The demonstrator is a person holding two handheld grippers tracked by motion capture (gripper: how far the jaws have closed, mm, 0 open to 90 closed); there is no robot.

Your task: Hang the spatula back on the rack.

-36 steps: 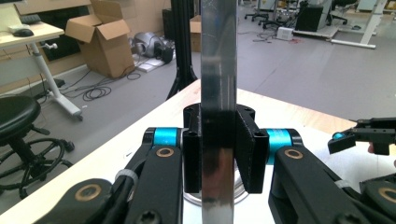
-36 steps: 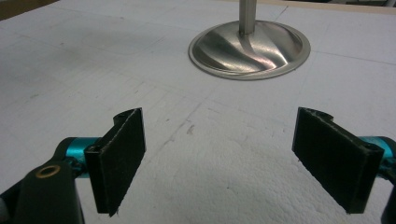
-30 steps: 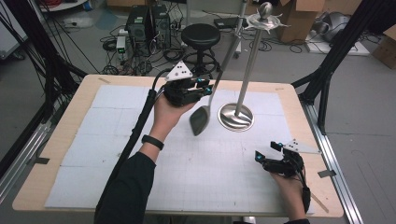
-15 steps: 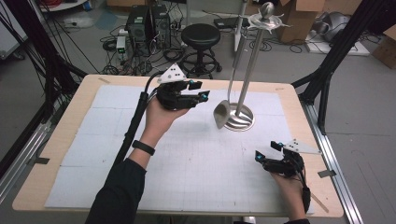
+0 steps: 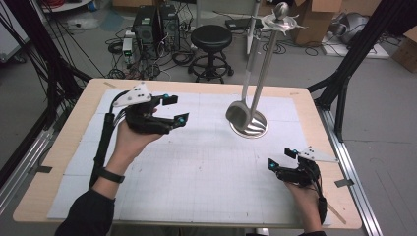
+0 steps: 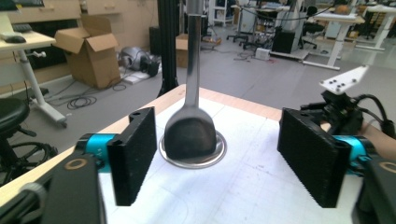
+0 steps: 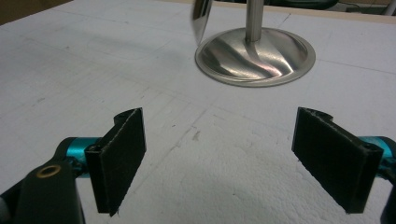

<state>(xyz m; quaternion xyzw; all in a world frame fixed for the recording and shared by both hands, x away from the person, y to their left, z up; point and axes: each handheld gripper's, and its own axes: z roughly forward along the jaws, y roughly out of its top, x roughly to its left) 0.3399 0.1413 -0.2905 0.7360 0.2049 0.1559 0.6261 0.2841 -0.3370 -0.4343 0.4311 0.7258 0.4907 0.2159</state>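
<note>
A steel ladle point(image 5: 238, 114) hangs from the top of a steel stand point(image 5: 268, 69), its bowl just above the round base point(image 5: 255, 130). My left gripper point(image 5: 176, 109) is held above the mat, left of the stand and apart from the ladle. Its jaws have just been opening and hold nothing. In the left gripper view the ladle bowl point(image 6: 190, 135) hangs ahead, beyond the open left gripper point(image 6: 222, 158). My right gripper point(image 5: 280, 158) rests low at the table's near right, open and empty. In its own view the right gripper point(image 7: 226, 156) faces the stand's base point(image 7: 254, 56).
A white gridded mat point(image 5: 196, 167) covers the wooden table point(image 5: 64, 147). Beyond the far edge stand a black stool point(image 5: 211, 37), computer cases point(image 5: 152, 22) and cardboard boxes point(image 5: 314, 24). Black frame legs point(image 5: 344, 83) rise at the right side.
The left gripper let go of the ladle, opened and drew back to the left. The ladle swung back to hang beside the stand's pole. The right gripper stayed put.
</note>
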